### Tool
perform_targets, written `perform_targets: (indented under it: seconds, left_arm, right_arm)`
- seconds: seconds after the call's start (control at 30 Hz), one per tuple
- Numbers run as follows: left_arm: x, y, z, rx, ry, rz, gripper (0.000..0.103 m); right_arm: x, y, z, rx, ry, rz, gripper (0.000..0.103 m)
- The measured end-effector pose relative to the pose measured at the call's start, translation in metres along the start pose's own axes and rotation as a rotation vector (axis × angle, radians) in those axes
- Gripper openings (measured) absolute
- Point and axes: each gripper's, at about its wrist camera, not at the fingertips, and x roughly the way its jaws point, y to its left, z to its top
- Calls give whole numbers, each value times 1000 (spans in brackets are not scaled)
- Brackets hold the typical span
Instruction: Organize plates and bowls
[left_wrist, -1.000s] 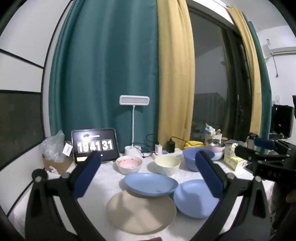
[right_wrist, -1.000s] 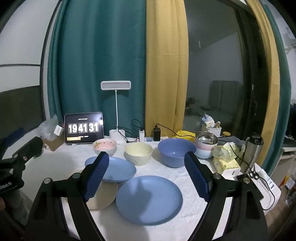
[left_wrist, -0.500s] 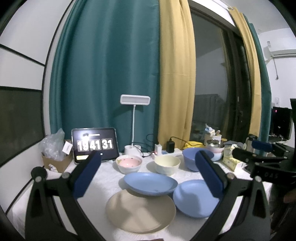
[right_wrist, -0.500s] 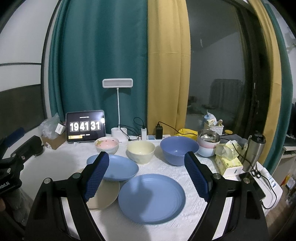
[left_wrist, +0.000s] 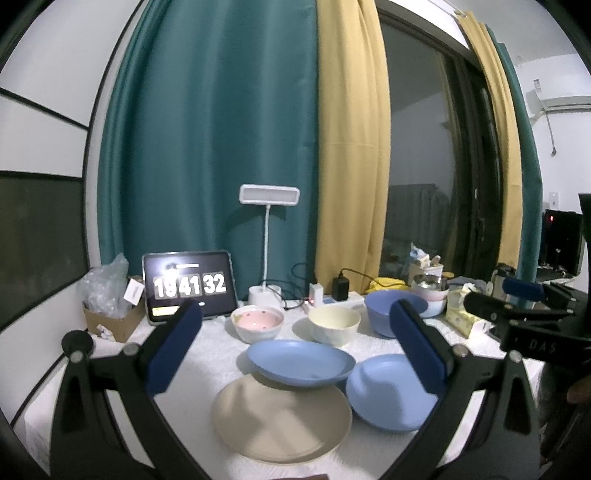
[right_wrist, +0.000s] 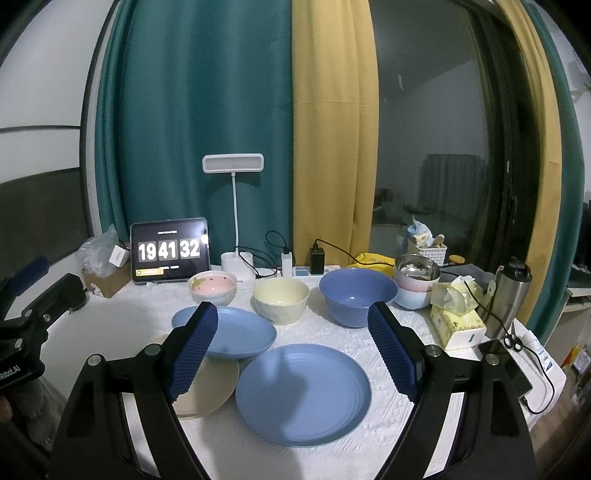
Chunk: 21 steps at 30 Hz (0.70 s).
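Table covering (right_wrist: 332, 461): white, with a fine raised geometric pattern. Flat plate (right_wrist: 303, 395): plain mid-blue with faint concentric rings. Deep plate (right_wrist: 240, 334): the same blue; beige plate (left_wrist: 282, 421): pale cream, unpatterned. Small bowl (right_wrist: 212, 288): white outside, pink inside with small darker spots and a yellowish mark at the rim. Middle bowl (right_wrist: 280, 301): pale yellow inside, whitish outside. Large bowl (right_wrist: 356, 297): solid blue. Stacked bowls (right_wrist: 415, 286): silver metal over pink over light blue. Gripper pads: dark blue and ribbed, on black frames, on both the left gripper (left_wrist: 291, 345) and the right gripper (right_wrist: 291, 350). Curtains (right_wrist: 192, 129): teal and mustard yellow panels. Tablet (right_wrist: 170, 251): black, white digits. Lamp (right_wrist: 232, 163): white. Tissue box (right_wrist: 456, 323): yellow and white.
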Motion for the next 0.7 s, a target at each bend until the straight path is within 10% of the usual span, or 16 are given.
perform_targets:
  seconds: [0.7]
  left_arm:
    - [6, 7, -2, -11, -2, 19, 102]
  right_arm:
    - [2, 1, 1, 3, 7, 1, 86]
